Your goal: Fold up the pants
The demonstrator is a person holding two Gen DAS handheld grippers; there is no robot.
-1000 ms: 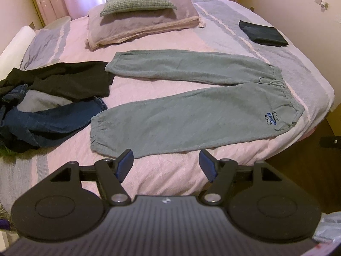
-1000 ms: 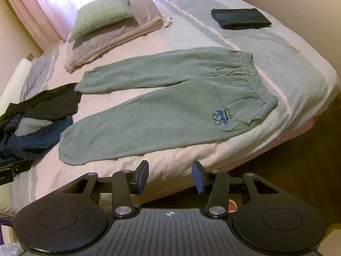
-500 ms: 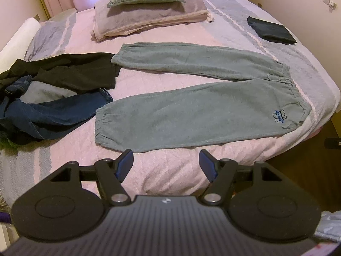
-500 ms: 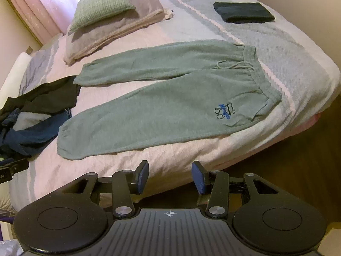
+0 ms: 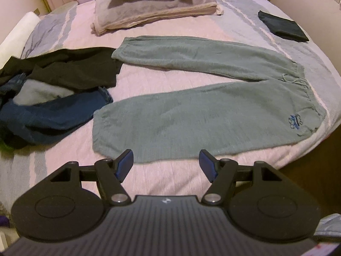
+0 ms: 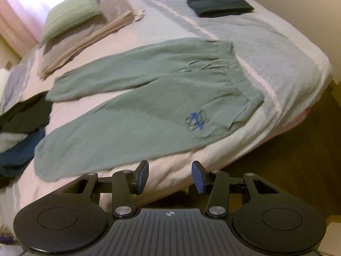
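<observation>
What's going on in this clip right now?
A person holds tongs in each hand over a bed. Green sweatpants lie flat and unfolded, legs apart. The left tongs and right tongs are both open and empty, near the closest pant leg. No fold has been made yet.

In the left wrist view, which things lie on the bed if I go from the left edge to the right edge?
Pile of dark clothes → green sweatpants → folded dark garment. The pillows at the top are left out, since they sit above the sweatpants.
</observation>
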